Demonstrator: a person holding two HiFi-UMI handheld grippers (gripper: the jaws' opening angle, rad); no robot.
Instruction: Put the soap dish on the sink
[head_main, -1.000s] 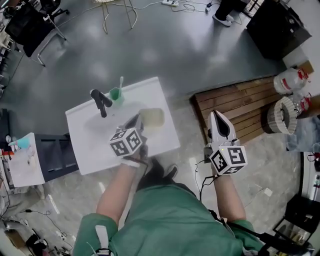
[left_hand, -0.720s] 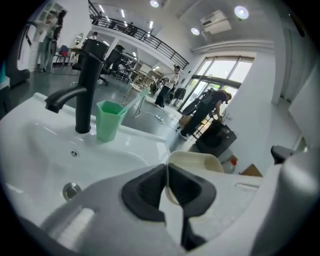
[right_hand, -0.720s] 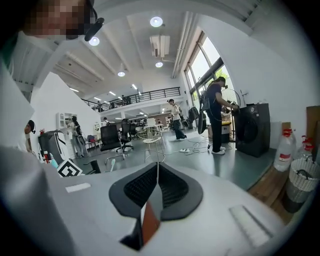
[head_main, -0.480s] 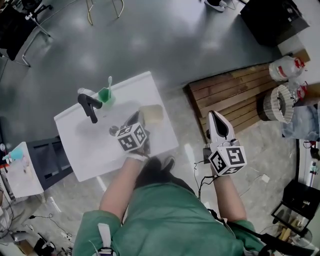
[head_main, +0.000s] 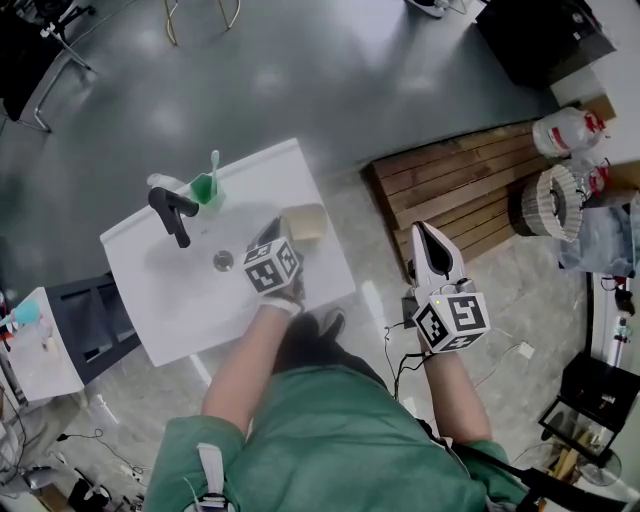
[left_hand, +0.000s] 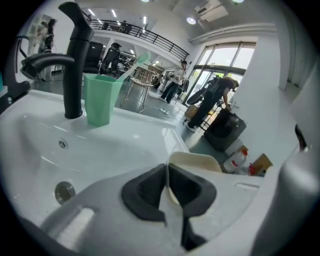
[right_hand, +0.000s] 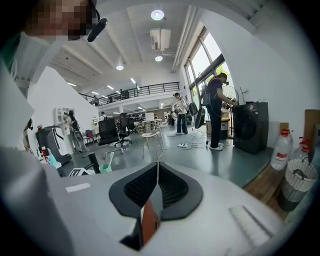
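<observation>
The left gripper is clenched, its dark pads pinched together on the near rim of the soap dish; a thin cream edge shows between them. The dish juts out from the jaws at about 1 o'clock, over the right-hand ledge of the sink. Whether its base already rests on the ledge I cannot tell.

The dish looks like a small, shallow tray with rounded corners, pale cream, with a smooth and slightly glossy surface. Nothing lies in the part that shows.

It is probably light and stiff, plastic or glazed ware, so weight should be no trouble. The risk is more likely the slick, thin wall. Held by one edge, the dish could swivel or slide between the pads. A deeper bite near the middle of a long side should carry it more level than a hold on a corner. If it is ceramic, it wants setting down softly on the hard white ledge.

Further out in the basin, the drain lies at 9 o'clock of the jaws. The green cup and the black faucet stand at about 11 o'clock on the far rim.

The right gripper is also closed, with nothing between its pads. It is held over the floor well apart from the sink, at its 3 o'clock, near a wooden pallet.
</observation>
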